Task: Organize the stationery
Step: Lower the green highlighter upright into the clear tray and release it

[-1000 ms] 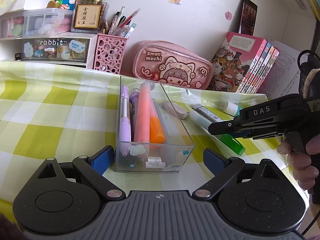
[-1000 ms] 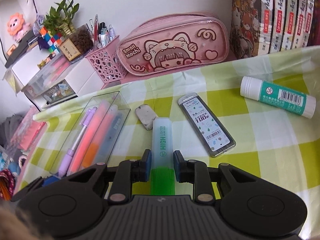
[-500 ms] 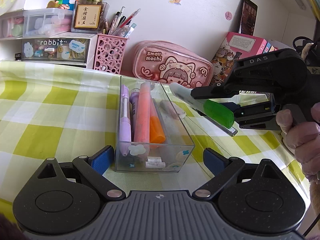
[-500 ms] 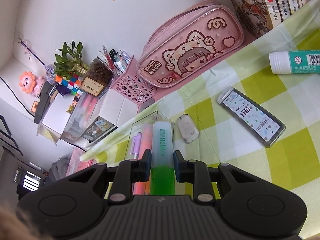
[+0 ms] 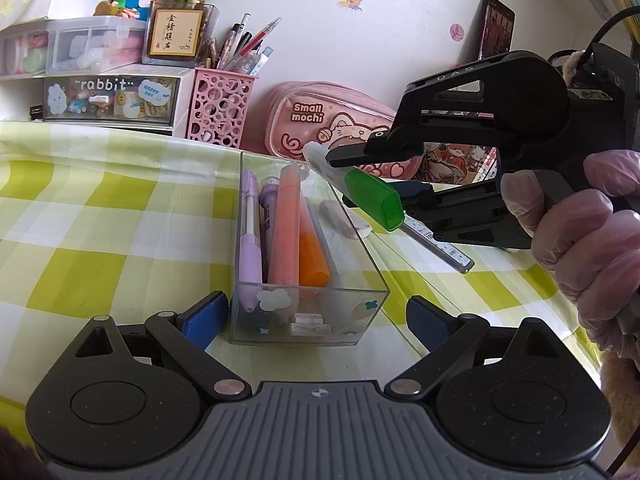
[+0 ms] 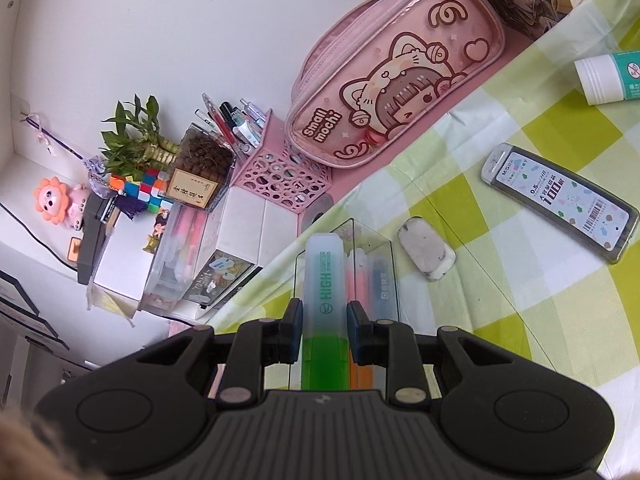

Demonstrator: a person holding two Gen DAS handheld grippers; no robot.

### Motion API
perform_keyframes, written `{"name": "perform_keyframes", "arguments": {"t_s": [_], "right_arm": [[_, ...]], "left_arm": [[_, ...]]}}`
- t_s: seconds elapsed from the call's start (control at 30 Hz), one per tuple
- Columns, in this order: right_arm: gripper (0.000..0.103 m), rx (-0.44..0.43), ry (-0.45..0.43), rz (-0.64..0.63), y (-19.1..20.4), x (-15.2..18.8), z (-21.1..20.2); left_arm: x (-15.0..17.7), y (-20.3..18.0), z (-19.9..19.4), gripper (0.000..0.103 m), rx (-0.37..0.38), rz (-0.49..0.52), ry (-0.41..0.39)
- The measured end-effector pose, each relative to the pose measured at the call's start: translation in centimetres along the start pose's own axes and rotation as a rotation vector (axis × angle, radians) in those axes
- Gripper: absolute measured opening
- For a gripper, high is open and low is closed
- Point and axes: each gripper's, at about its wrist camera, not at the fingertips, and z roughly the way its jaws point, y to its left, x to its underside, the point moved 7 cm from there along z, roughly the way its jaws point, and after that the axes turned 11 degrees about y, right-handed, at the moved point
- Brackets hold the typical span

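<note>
Right gripper (image 6: 320,334), tilted and pointing down, clamps a green highlighter (image 6: 322,280) above the clear box (image 5: 308,240); left gripper (image 5: 308,316) spread wide at its near end.

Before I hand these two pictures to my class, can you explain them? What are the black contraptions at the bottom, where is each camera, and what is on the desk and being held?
No robot: a person holds a hand-operated gripper in each hand, each with a camera looking forward along its jaws. One picture comes from the left gripper, whose jaws stand open either side of a clear box of pens and highlighters. It also shows the gloved hand working the right gripper. The other picture is that gripper's own view: its jaws are shut on a green highlighter, held in the air near the box. On the checked tablecloth lie an eraser, a pencil-lead case and a glue stick.
</note>
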Motion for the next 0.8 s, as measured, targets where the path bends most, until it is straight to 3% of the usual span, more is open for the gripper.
{"name": "perform_keyframes", "arguments": {"t_s": [0.33,0.8], "right_arm": [[0.05,0.012,0.011,0.038,0.2,0.3,1.0],[0.05,0.031,-0.02,-0.022,0.7,0.3,-0.2]], "left_arm": [[0.0,-0.1,0.0,0.092,0.0,0.0,0.0],[0.0,0.0,0.0,0.092,0.0,0.0,0.0]]}}
